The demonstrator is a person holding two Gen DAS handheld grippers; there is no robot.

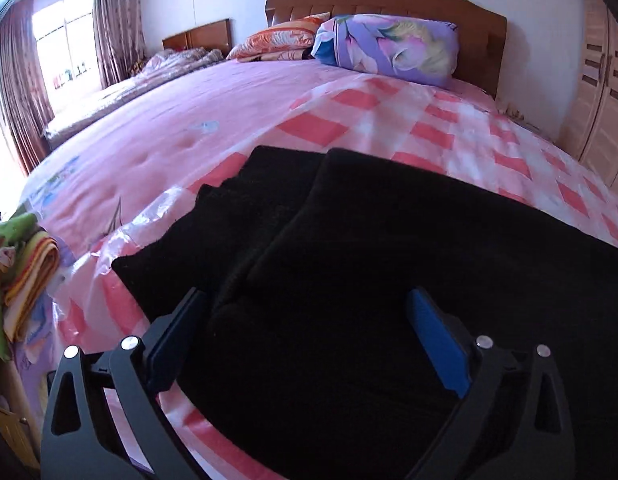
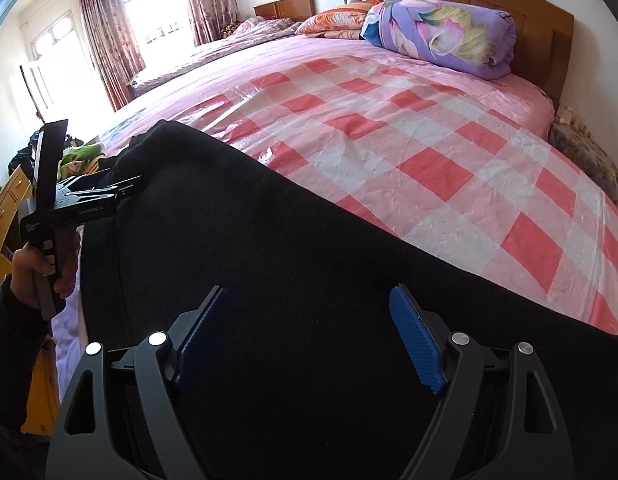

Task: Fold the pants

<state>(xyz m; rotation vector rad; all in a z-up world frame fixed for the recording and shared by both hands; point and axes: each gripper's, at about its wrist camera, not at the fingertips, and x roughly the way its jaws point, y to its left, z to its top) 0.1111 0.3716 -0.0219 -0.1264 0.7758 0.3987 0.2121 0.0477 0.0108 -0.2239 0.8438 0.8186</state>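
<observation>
Black pants (image 1: 349, 264) lie flat on the bed's near edge, on a pink checked plastic sheet (image 1: 449, 136). In the left wrist view a folded layer lies on their left part, with an edge running back from the middle. My left gripper (image 1: 309, 300) is open just above the pants, its blue-padded fingers (image 1: 433, 328) spread wide over the cloth. My right gripper (image 2: 307, 296) is open too, over the pants (image 2: 309, 240) further right. The left gripper (image 2: 89, 196) also shows in the right wrist view at the pants' left end, held by a hand (image 2: 33, 264).
A purple floral rolled quilt (image 1: 389, 44) and an orange pillow (image 1: 281, 36) lie by the wooden headboard (image 1: 389, 0). A second bed (image 1: 149, 76) stands by the curtained window. Folded colourful cloth (image 1: 25, 268) sits at the left. A wardrobe (image 1: 605, 92) stands on the right.
</observation>
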